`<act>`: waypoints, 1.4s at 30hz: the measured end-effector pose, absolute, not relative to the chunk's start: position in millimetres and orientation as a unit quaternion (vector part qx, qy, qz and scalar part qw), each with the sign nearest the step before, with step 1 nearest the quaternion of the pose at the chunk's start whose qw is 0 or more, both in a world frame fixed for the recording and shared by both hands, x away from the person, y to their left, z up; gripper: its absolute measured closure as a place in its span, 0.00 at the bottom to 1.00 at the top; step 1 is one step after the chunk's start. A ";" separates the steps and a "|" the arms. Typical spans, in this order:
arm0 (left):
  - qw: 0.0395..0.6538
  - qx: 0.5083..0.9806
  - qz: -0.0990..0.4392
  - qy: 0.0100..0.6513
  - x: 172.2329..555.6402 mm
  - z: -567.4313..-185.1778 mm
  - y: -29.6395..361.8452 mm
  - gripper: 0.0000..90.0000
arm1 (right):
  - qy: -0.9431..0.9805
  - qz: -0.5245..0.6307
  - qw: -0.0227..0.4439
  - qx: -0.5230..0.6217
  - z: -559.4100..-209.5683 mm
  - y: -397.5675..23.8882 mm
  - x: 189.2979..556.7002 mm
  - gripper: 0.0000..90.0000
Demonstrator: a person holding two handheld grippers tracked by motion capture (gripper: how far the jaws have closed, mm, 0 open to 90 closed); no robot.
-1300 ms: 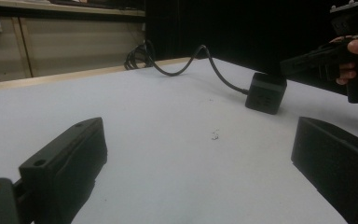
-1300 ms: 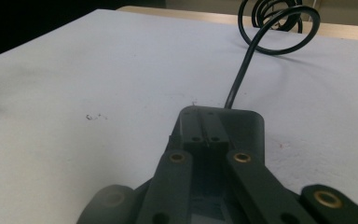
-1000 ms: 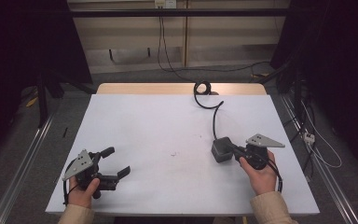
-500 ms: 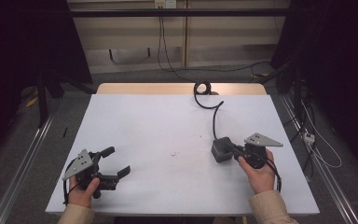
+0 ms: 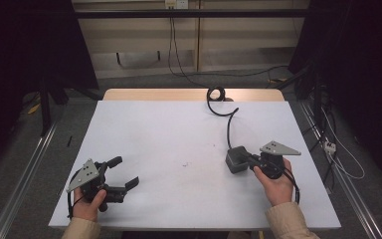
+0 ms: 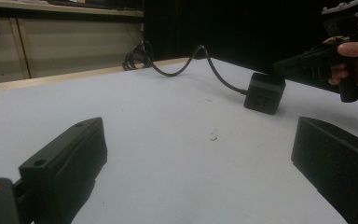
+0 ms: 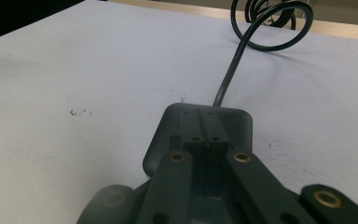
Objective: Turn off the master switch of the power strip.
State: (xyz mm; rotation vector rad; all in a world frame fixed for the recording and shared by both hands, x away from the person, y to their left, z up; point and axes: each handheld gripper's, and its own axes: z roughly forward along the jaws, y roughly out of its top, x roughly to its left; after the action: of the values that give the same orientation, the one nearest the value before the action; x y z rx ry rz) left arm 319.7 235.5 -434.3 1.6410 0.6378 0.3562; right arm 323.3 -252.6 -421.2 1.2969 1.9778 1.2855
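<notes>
The right gripper (image 5: pixel 248 160), held in the person's right hand (image 5: pixel 277 185) near the table's right edge, has its jaws drawn together over the top of a small dark power adapter (image 5: pixel 236 159), seemingly resting on it, though the contact is hard to make out. The adapter sits flat on the white table (image 5: pixel 179 129), its black cable (image 5: pixel 229 127) snaking back to a coil (image 5: pixel 216 94) at the far edge. Well apart, near the front left corner, the left gripper (image 5: pixel 127 173) lies in the left hand (image 5: pixel 90 204) with jaws spread wide and nothing between them.
</notes>
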 end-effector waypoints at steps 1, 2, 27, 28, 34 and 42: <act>0.623 0.714 0.154 0.279 319.7 -434.5 235.3 0.03 | 0.718 0.463 0.224 0.469 -421.2 -252.5 323.3 1.00; 0.623 0.714 0.154 0.279 319.8 -434.6 235.3 0.03 | 0.719 0.462 0.225 0.469 -421.1 -252.3 323.3 1.00; 0.623 0.714 0.154 0.279 320.1 -434.3 236.0 0.03 | 0.724 0.455 0.230 0.465 -424.1 -251.6 323.9 1.00; 0.624 0.714 0.155 0.279 319.9 -434.1 236.0 0.03 | 0.725 0.454 0.231 0.464 -424.4 -251.7 324.0 1.00; 0.625 0.712 0.155 0.280 320.1 -433.9 237.2 0.03 | 0.724 0.454 0.232 0.464 -426.3 -251.4 323.5 1.00; 0.624 0.713 0.156 0.280 319.8 -433.8 237.1 0.03 | 0.725 0.455 0.231 0.463 -426.6 -251.8 324.0 1.00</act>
State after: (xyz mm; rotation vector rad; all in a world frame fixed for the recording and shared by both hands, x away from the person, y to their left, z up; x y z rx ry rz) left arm 319.8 237.1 -433.8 1.6359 0.6431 0.3576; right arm 324.0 -251.8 -426.6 1.2721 1.9933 1.2509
